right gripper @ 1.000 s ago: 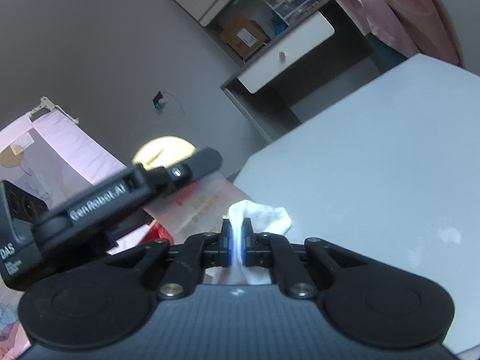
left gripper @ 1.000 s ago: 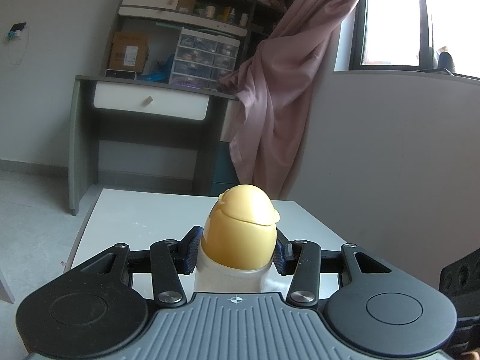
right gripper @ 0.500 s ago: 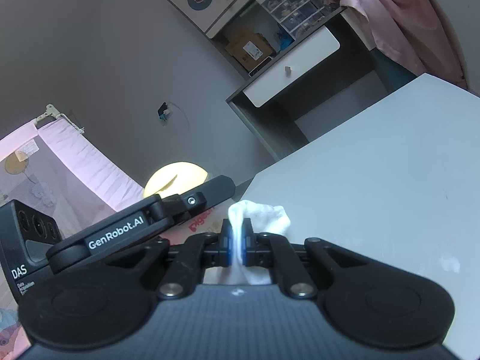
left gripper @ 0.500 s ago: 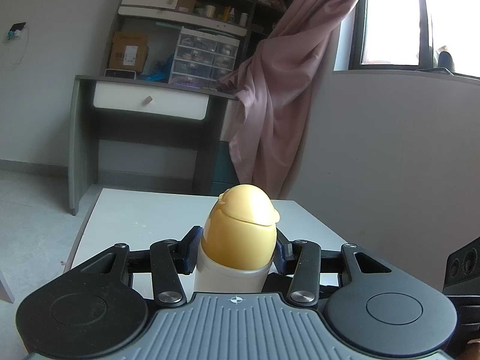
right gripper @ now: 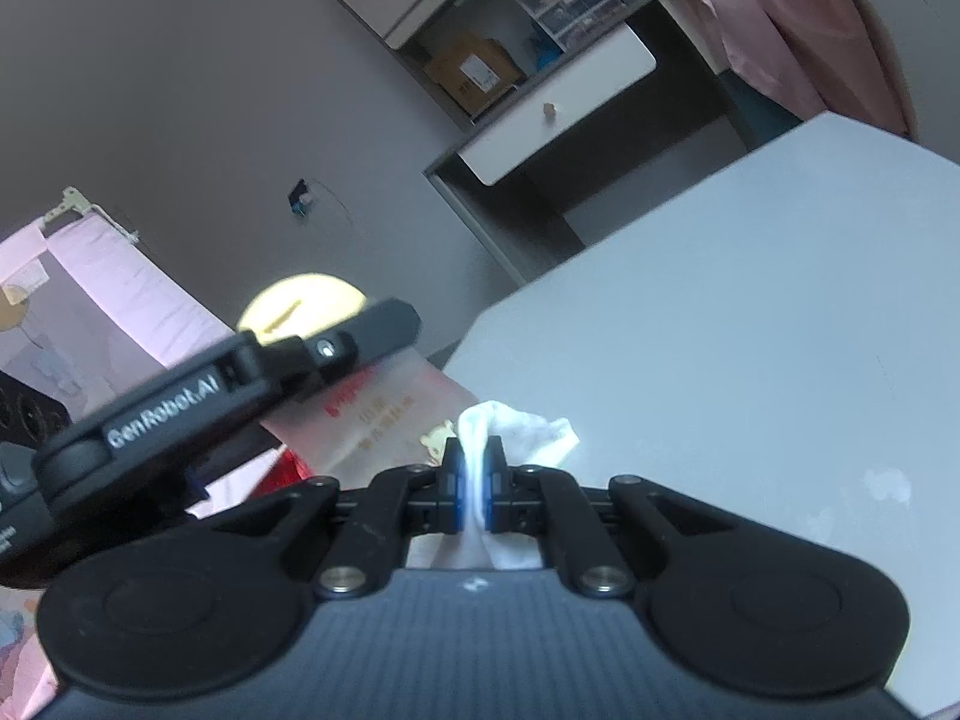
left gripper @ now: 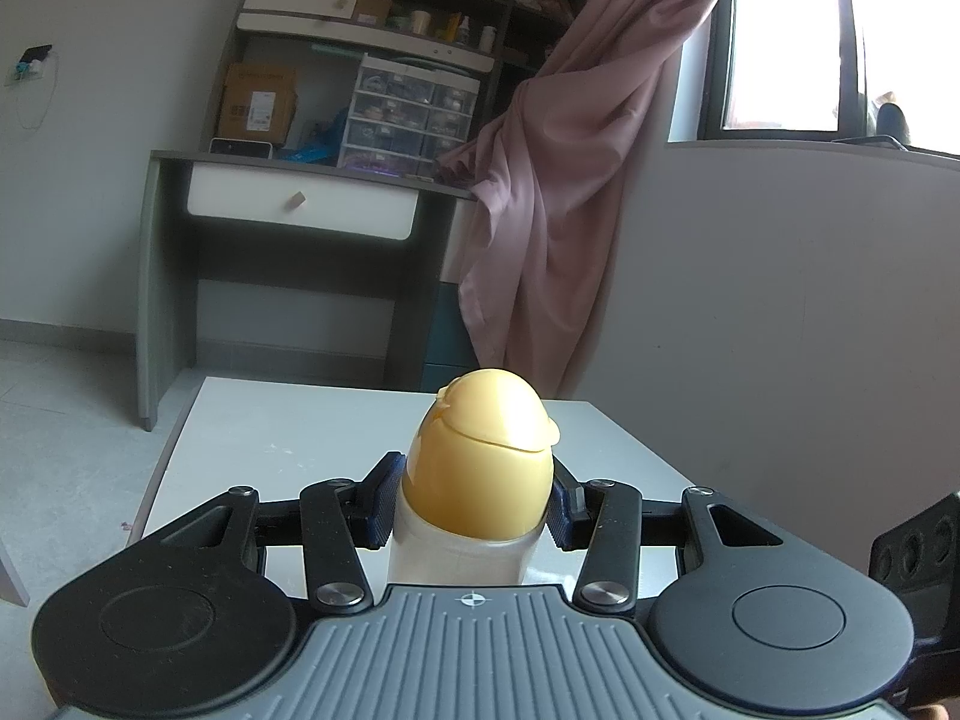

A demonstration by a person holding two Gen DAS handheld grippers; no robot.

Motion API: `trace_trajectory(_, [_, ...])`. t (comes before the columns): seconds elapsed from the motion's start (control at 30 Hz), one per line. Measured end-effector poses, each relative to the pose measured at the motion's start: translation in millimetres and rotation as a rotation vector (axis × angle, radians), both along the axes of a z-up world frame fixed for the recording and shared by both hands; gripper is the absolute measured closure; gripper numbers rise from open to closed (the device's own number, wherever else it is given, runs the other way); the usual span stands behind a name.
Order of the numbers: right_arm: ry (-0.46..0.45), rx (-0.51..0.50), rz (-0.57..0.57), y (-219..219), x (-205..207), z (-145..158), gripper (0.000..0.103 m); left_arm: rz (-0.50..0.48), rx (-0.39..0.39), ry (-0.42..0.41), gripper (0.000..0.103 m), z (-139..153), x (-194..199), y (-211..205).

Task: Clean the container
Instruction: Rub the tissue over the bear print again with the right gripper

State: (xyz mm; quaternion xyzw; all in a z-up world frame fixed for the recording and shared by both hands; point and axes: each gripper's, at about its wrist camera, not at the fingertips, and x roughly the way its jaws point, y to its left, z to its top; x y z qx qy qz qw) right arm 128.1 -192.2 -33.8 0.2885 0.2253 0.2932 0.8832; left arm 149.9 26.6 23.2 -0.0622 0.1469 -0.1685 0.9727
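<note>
Your left gripper pinches the container from both sides, blue pads against its white body just below the yellow domed cap. The container stands upright between the fingers, cap closed, a small lip jutting to the right side of the dome. It is held over the near part of the white table; whether its base touches the surface is hidden by the gripper body. In the right wrist view the same container shows as a yellow dome behind the left gripper's black finger marked "GenRobot.AI", with its pale printed body running down and to the right of that finger, past the table's left edge. Your right gripper has its fingers pressed nearly together on a white cloth. The cloth bunches up above the pads and spills to the right, with a tail hanging down behind them. The cloth sits just beside the lower part of the container's body; contact cannot be told, as the view is blurred there. Far side of the room: a grey desk with a white drawer, shelves above holding a cardboard box and a small drawer unit. A pink curtain hangs to the right of the desk, below a bright window. A faint white smear marks the table near its right edge in the right wrist view.
</note>
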Motion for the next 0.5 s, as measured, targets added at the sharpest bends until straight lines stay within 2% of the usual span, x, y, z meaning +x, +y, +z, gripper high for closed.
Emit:
trace_trajectory(0.17, [0.006, 0.002, -0.004, -0.3, -1.2, -0.7, 0.097, -0.001, 0.0, 0.0, 0.055, 0.1, 0.1, 0.1])
trace_trajectory(0.5, [-0.061, 0.024, -0.007, -1.4, -4.7, 16.9, 0.097, -0.002, 0.0, 0.001, 0.055, 0.2, 0.3, 1.7])
